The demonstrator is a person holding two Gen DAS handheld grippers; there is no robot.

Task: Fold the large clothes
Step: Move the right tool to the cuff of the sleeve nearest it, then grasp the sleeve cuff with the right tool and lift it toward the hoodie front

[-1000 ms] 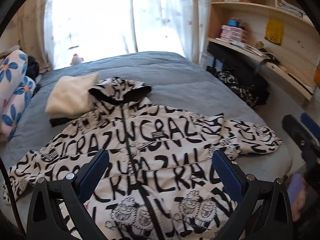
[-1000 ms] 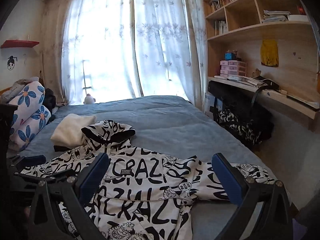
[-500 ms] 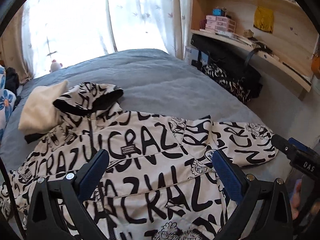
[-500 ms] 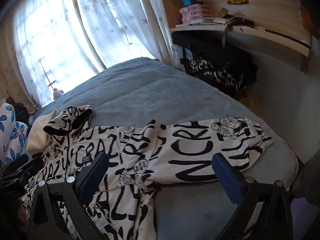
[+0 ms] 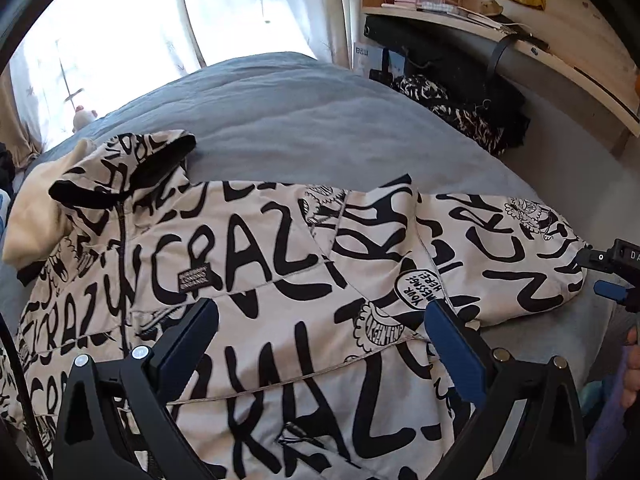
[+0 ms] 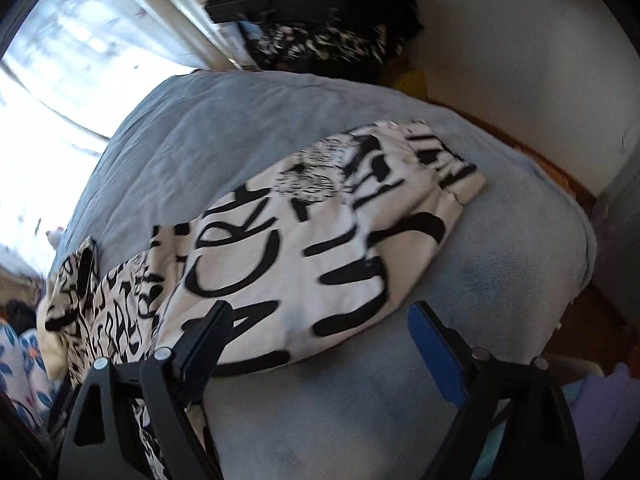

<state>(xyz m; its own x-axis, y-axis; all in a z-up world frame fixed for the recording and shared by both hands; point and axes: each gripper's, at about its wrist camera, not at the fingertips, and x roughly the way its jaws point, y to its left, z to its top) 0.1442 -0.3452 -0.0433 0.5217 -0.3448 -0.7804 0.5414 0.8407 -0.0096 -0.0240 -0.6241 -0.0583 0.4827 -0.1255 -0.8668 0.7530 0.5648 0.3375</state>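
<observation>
A white hooded jacket with black lettering [image 5: 280, 272] lies spread flat, front up, on a grey-blue bed [image 5: 304, 120]. Its right sleeve [image 6: 332, 236] stretches toward the bed's right edge, cuff [image 6: 448, 168] at the far end. My left gripper [image 5: 320, 344] is open and empty, hovering over the jacket's chest. My right gripper [image 6: 316, 340] is open and empty, low over the sleeve's near edge; its tip also shows in the left wrist view [image 5: 612, 276] beside the sleeve end. The jacket's left sleeve is mostly out of view.
A cream folded garment [image 5: 32, 208] lies under the hood at the left. A dark bag with patterned cloth [image 5: 460, 112] sits by the bed's right side under a wooden shelf [image 5: 560, 68]. Flowered pillows [image 6: 20, 364] lie at the far left. A curtained window is behind.
Both grippers have moved right and lower. The left one now looks at the chest and right sleeve; the right one has tilted and dropped close to the sleeve. The jacket has not moved.
</observation>
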